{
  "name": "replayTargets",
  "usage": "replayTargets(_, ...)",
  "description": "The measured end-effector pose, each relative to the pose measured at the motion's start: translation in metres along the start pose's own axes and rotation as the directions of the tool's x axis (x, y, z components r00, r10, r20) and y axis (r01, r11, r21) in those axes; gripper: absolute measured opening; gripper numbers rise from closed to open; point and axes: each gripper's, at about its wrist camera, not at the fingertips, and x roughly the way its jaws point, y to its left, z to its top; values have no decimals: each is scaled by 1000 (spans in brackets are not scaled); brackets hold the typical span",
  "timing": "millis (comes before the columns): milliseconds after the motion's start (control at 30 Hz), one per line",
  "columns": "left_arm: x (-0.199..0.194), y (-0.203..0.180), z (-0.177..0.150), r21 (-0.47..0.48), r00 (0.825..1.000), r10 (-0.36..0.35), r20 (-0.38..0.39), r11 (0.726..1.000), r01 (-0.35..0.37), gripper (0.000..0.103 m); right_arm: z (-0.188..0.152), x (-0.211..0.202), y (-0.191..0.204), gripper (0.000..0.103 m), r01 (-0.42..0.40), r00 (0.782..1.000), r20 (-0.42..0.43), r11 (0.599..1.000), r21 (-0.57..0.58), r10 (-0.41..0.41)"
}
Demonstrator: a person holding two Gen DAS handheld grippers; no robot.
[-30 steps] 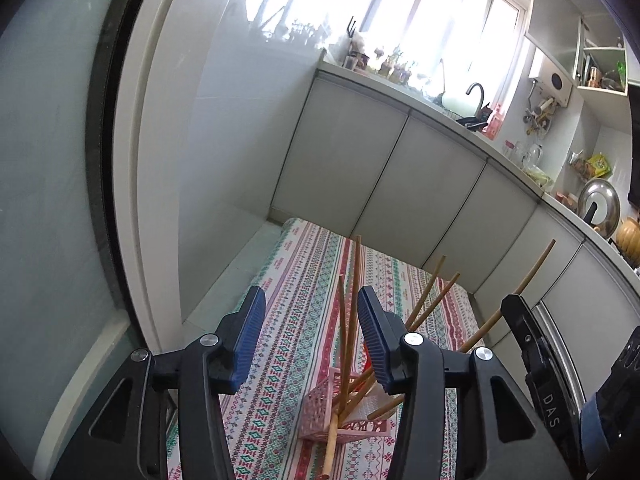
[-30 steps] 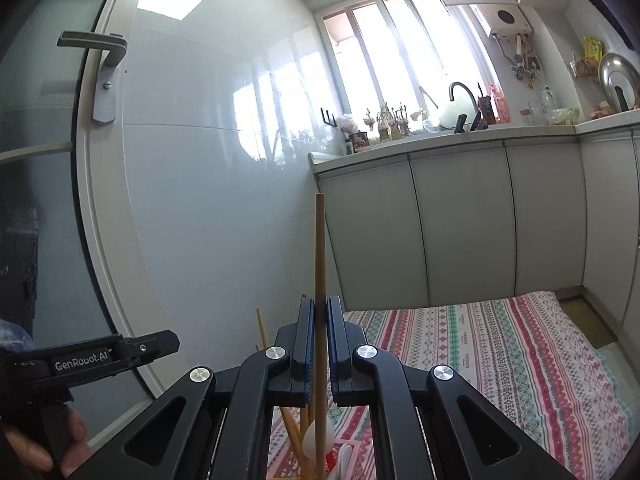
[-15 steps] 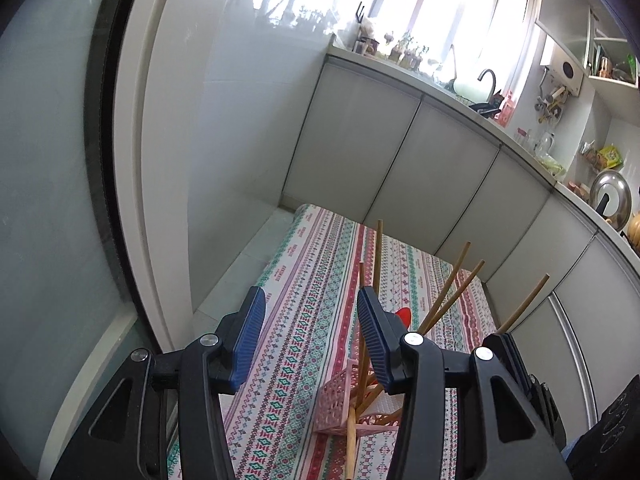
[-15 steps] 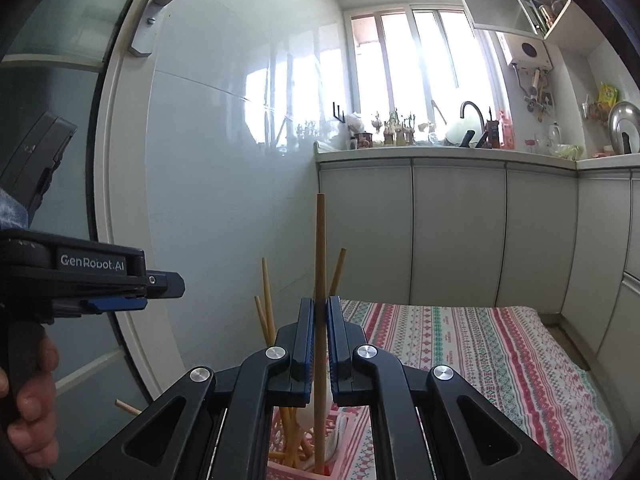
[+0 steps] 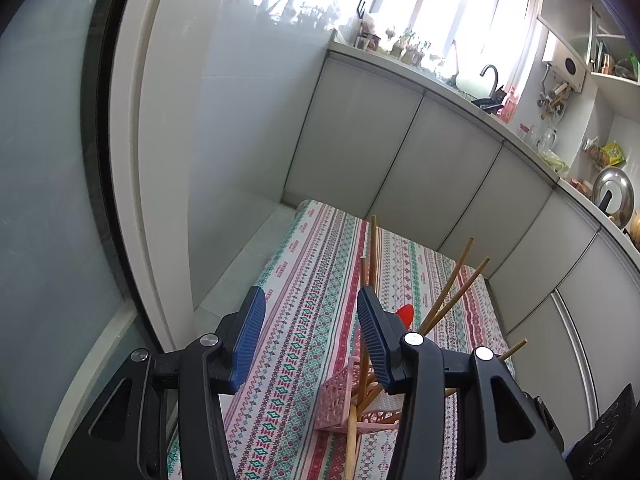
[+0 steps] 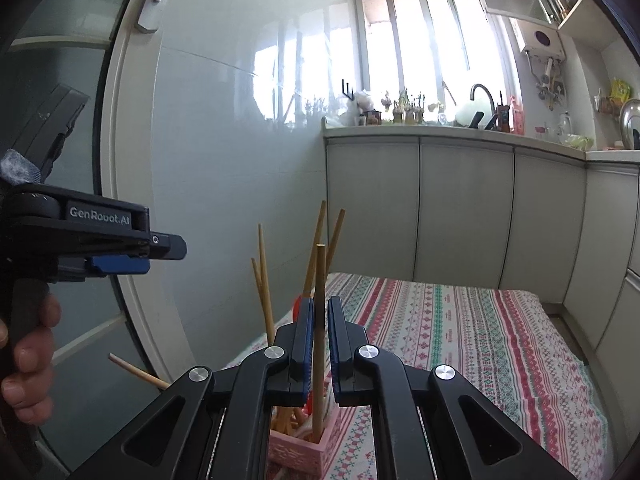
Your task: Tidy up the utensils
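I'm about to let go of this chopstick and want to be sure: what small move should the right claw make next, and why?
Probably open the right claw and release: the wooden chopstick it pinches stands upright with its lower end already inside the pink basket among the other chopsticks.

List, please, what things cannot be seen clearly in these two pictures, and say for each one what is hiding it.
- Pink basket, right wrist view: its inside is covered by the right gripper; in the left wrist view the left gripper covers its right part.
- Red utensil, left wrist view: only a tip shows behind the finger, so its kind is unclear.
- Held chopstick: whether its lower end touches the basket floor is hidden.
- Counter items: too small.
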Motion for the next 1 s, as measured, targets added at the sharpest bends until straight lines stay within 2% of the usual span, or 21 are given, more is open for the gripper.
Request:
replayTargets(200, 0, -4, -1, 17, 1000, 0, -6, 1000, 0, 50, 8, -7, -14, 10, -33, 999, -33, 998, 61, 35)
replayTargets(300, -2, -6, -2, 11, 1000, -16, -22, 1000, 16, 50, 18, -20, -24, 31, -78, 994, -71, 989, 127, 88)
replayTargets(333, -3, -6, -3, 10, 999, -20, -27, 1000, 20, 51, 19, -27, -27, 54, -85, 993, -73, 985, 148, 97)
replayTargets(367, -7, -7, -5, 14, 999, -19, -32, 1000, 19, 51, 21, -37, -30, 66, -75, 993, -74, 983, 165, 88)
replayTargets(467, -23, -12, -16, 49, 999, 19, -48, 999, -16, 53, 25, -67, -41, 66, -46, 992, -105, 982, 183, 66)
replayTargets(567, -55, -18, -29, 83, 998, 46, -42, 996, -43, 60, 35, -102, -50, 68, -15, 989, -142, 986, 167, 39)
replayTargets(700, -105, -29, -37, 125, 996, 86, -20, 989, -83, 71, 64, -157, -59, 82, 16, 989, -147, 991, 131, 3)
replayTargets(800, -142, -42, -32, 132, 996, 89, -20, 988, -85, 75, 94, -192, -60, 85, 49, 984, -177, 994, 102, -30)
replayTargets(900, -184, -60, -25, 157, 997, 74, 0, 985, -73, 85, 119, -223, -59, 92, 66, 974, -225, 992, 107, -41)
replayTargets(967, -211, -73, -22, 180, 999, 48, -2, 983, -46, 92, 135, -244, -60, 101, 69, 968, -247, 990, 126, -36)
replayTargets(1000, -223, -80, -19, 187, 999, 38, -8, 982, -36, 94, 143, -254, -62, 103, 76, 967, -253, 987, 139, -39)
